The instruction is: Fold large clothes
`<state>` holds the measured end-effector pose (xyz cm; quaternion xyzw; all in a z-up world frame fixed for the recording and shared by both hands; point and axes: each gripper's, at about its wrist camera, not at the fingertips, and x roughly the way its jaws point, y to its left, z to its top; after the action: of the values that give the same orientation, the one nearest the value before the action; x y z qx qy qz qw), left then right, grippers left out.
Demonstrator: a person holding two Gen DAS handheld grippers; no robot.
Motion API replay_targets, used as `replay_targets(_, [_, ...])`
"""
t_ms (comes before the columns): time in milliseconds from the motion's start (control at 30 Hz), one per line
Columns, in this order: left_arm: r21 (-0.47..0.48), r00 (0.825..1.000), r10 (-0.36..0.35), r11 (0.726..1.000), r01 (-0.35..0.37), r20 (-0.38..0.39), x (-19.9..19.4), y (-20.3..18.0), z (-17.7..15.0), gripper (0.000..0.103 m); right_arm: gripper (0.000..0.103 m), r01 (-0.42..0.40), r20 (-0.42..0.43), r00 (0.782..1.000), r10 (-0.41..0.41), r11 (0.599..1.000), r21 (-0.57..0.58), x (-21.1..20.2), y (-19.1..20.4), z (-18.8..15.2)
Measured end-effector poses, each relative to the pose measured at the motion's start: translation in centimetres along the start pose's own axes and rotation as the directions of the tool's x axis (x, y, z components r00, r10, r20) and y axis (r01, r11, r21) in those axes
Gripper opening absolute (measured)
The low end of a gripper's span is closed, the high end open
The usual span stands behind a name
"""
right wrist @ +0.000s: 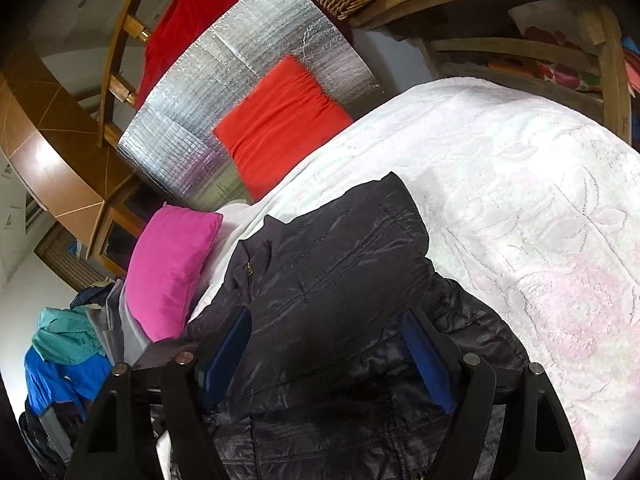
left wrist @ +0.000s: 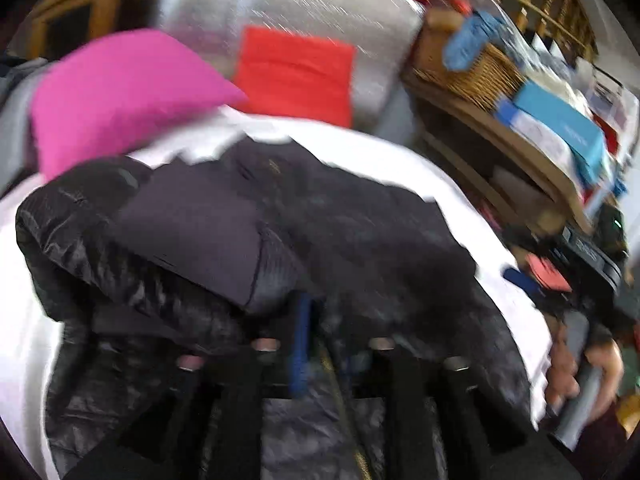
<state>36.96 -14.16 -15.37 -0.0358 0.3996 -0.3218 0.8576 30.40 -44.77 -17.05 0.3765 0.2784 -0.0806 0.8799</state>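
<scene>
so the dark puffer jacket (right wrist: 340, 280) lies spread on the white bedspread (right wrist: 520, 200), shiny quilted shell up, with one part already doubled over onto the body along its pink-pillow side, as my left view shows it (left wrist: 192, 220). i judge i'm midway through the fold: one flap is laid in and the rest of the jacket is still broad and loose. my right fingers (right wrist: 332, 356) stand wide apart just above the jacket's middle, blue pads on either side and nothing pinched between them. my left fingers (left wrist: 320, 344) are blurred low in their own view, over the near edge of the jacket; only one blue pad shows clearly, the gap looks narrow, and i cannot tell whether any cloth is caught there. next, i think, comes taking the far loose edge or the hem and carrying it across, which calls for both pairs of fingers to pinch the slippery shell at matching spots so that the fold lands square. beyond the jacket a pink pillow (right wrist: 172, 272) leans at the bed's edge, a red cushion (right wrist: 280, 120) rests against a silver foil panel (right wrist: 240, 60), and a wicker basket (left wrist: 472, 72) sits on a wooden shelf.
</scene>
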Motion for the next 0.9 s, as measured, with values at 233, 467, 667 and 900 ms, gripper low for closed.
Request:
replay_targets(233, [-0.014,0.967,-0.018,1.000,0.022,0.254,-8.1,3.9,1.2,0.075,0.081,-0.123,-0.146,0.982,0.122,0.992,0.000,2.4,1.0,-1.0])
replay_targets(467, [-0.423,0.915,0.360,0.869,-0.257,0.182,-9.1,15.9,1.0,0.075,0.081,-0.272,-0.309,0.921,0.238,0.959,-0.074,6.7,7.2,-3.9])
replay_targets(667, [-0.455,0.894,0.445,0.787,-0.417,-0.050,-5.5,18.9,0.0,0.075,0.082,-0.254,-0.411,0.903,0.129,0.930,-0.267,11.0,14.3,-7.9])
replay_targets(900, [-0.427,0.888,0.456,0.791,-0.438,-0.067,-4.8,18.4,-1.1,0.075,0.041,-0.179,-0.449,0.893,0.031,0.939,-0.293,16.0,16.3,-11.4])
